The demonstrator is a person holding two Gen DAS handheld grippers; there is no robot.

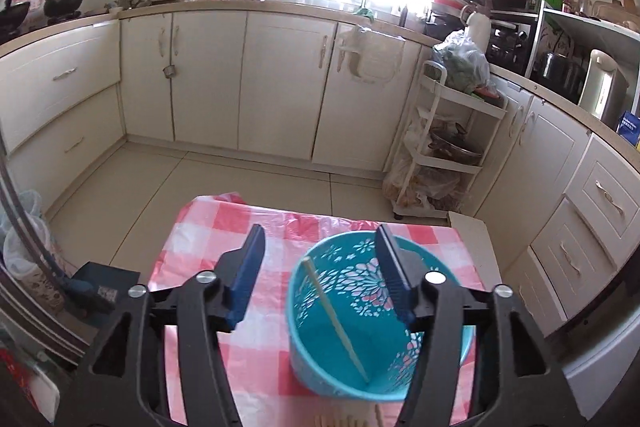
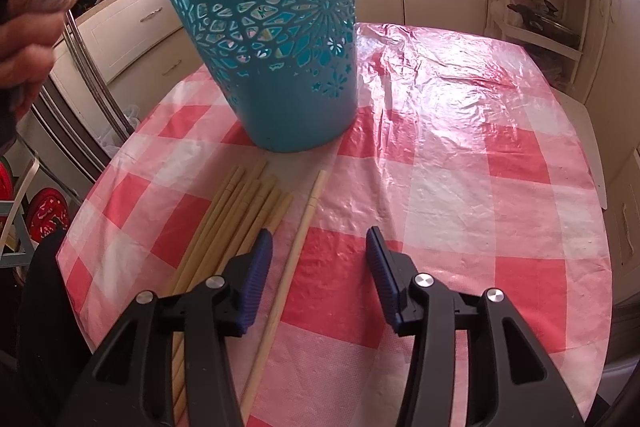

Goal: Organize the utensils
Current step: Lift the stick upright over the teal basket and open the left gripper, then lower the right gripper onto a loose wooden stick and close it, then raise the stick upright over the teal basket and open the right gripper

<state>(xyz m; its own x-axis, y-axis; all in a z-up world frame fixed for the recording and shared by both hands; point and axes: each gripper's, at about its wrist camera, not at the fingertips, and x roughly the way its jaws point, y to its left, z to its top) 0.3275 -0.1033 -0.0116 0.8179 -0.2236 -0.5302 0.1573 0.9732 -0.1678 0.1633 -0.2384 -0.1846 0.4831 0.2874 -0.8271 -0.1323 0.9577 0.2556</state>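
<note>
A teal cut-out basket (image 1: 340, 347) stands upright on the checked table, and one pale chopstick (image 1: 336, 319) leans inside it. My left gripper (image 1: 320, 229) hovers over the basket's rim, open, with nothing between its blue pads. In the right wrist view the same basket (image 2: 280, 67) stands at the far side. In front of it lie a bundle of several chopsticks (image 2: 240, 219) and a single chopstick (image 2: 296, 255). My right gripper (image 2: 319, 231) is open low over the table. The single chopstick runs between its jaws, nearer the left pad, untouched.
A red-and-white checked plastic cloth (image 2: 480, 147) covers the small table, whose edges fall away on all sides. A person's hand (image 2: 32, 19) shows at the upper left. A white storage trolley (image 1: 440, 147) and cream cabinets (image 1: 280, 87) stand beyond the floor.
</note>
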